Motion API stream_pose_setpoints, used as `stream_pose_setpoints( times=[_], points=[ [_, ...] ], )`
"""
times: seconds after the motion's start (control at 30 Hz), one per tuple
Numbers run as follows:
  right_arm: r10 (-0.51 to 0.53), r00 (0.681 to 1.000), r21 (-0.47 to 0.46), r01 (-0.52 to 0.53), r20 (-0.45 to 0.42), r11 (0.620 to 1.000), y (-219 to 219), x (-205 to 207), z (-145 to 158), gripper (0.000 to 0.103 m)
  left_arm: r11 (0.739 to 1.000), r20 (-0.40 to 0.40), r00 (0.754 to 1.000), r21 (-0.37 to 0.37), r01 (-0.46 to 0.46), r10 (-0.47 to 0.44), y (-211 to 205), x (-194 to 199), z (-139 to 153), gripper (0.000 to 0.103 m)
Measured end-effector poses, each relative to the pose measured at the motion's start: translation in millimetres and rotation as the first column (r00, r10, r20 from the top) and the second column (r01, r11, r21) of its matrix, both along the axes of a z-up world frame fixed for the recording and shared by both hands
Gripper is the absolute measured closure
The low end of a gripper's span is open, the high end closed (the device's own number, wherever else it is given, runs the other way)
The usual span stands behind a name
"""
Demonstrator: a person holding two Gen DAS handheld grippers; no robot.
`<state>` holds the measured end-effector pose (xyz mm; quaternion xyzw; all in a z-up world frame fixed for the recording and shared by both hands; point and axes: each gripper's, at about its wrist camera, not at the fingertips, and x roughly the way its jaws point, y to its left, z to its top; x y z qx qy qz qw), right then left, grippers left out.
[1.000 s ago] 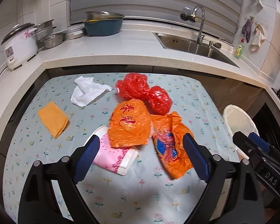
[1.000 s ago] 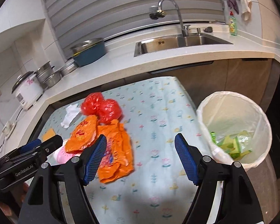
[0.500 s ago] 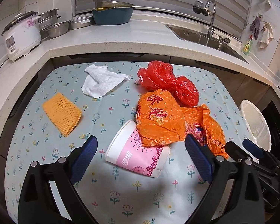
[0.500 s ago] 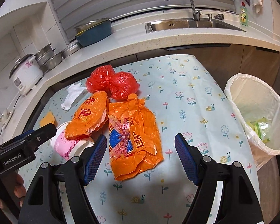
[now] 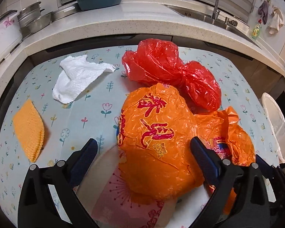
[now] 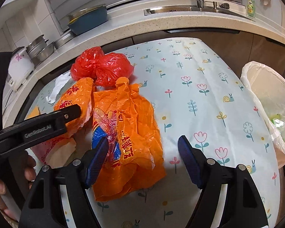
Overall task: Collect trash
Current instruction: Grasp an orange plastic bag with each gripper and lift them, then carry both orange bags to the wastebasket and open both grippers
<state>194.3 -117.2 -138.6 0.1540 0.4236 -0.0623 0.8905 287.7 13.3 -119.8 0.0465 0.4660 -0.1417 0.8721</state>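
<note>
Left gripper (image 5: 142, 148) spread wide, nothing pinched, straddling the rounded orange bag (image 5: 155, 133), which drapes over a pink paper cup (image 5: 123, 195) lying on its side. From these tongs, bag dead ahead at 12 o'clock and already between the fingers; cup just below it, toward 6 o'clock, long axis running roughly 10 to 4 in the left view. Right gripper (image 6: 144, 159) also spread wide, empty, with the flat orange bag (image 6: 127, 133) under and ahead of its left finger, at about 11 o'clock; long axis of that bag roughly 12 to 6 in the right view. Red bag (image 6: 102, 66) farther off at 11 o'clock from the right tongs, touching both orange bags. Bin (image 6: 271, 102) with white liner off the table edge at 2 o'clock from the right tongs, so nearer the right hand. Probably a close-and-lift next: left on the rounded bag, right on the flat one. Tissue (image 5: 79, 77) and yellow sponge (image 5: 28, 131) at 10 and 9 o'clock from the left tongs, well apart from both.
</note>
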Motion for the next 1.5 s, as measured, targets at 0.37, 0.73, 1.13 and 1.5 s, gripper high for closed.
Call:
stream_pose_setpoints(
  times=[0.37, 0.73, 1.13, 1.5],
  points=[
    [0.032, 0.999, 0.027, -0.033, 0.009, 0.999, 3, -2, 1, 0.078, 0.995, -0.037, 0.996, -0.064, 0.078, -0.080, -13, -13, 0, 0.079],
    [-0.012, 0.995, 0.028, 0.009, 0.095, 1.000, -20, -41, 39, 0.082, 0.987, 0.037, 0.992, -0.096, 0.125, -0.122, -32, -59, 46, 0.087],
    [-0.129, 0.971, 0.026, 0.126, 0.203, 0.992, -86, -98, 88, 0.082, 0.959, 0.103, 0.964, -0.123, 0.256, -0.244, -98, -110, 93, 0.087],
    [-0.224, 0.947, 0.039, 0.221, 0.228, 0.974, -146, -144, 97, 0.082, 0.924, 0.103, 0.930, -0.120, 0.364, -0.353, -168, -144, 100, 0.087]
  ],
)
